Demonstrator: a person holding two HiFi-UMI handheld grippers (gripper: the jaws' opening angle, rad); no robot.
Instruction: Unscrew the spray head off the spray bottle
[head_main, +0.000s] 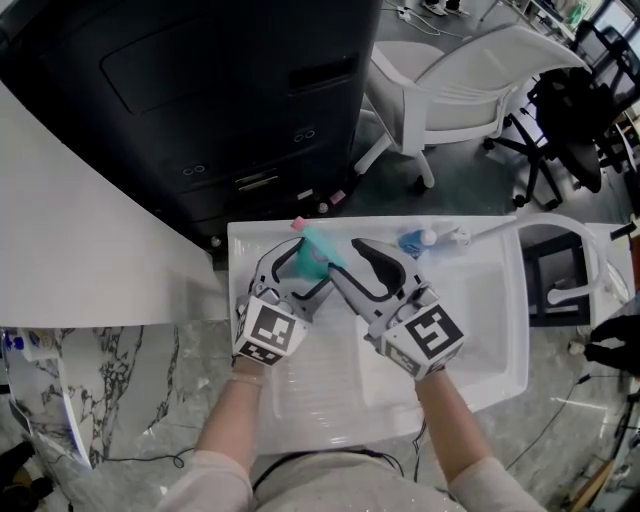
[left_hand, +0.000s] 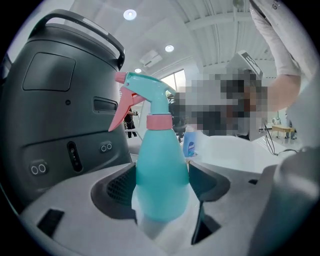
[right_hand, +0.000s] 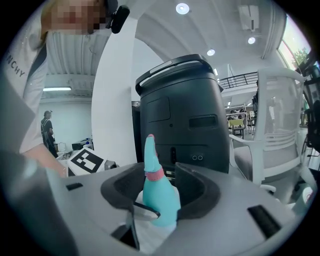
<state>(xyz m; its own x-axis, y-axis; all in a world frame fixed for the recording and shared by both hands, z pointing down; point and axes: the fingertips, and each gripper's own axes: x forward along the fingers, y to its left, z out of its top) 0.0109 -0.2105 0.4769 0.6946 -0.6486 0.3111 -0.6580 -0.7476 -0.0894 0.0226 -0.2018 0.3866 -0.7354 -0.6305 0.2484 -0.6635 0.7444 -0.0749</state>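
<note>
A teal spray bottle (head_main: 318, 256) with a pink trigger and pink collar (left_hand: 159, 121) stands upright over the white table (head_main: 480, 330). My left gripper (head_main: 300, 266) is shut on the bottle's body; in the left gripper view both pads press its sides (left_hand: 161, 175). My right gripper (head_main: 345, 262) reaches in from the right at the bottle's upper part. In the right gripper view the bottle (right_hand: 161, 200) stands between the jaws of the right gripper (right_hand: 160, 192), against the right pad, with a gap on the left side. The spray head (right_hand: 150, 152) rises above the jaws.
A big black machine (head_main: 200, 90) stands just behind the table. A small blue-labelled bottle (head_main: 415, 242) lies at the table's far edge. A white chair (head_main: 470, 70) and a black office chair (head_main: 570, 120) are at the back right. A white panel (head_main: 70, 230) is at the left.
</note>
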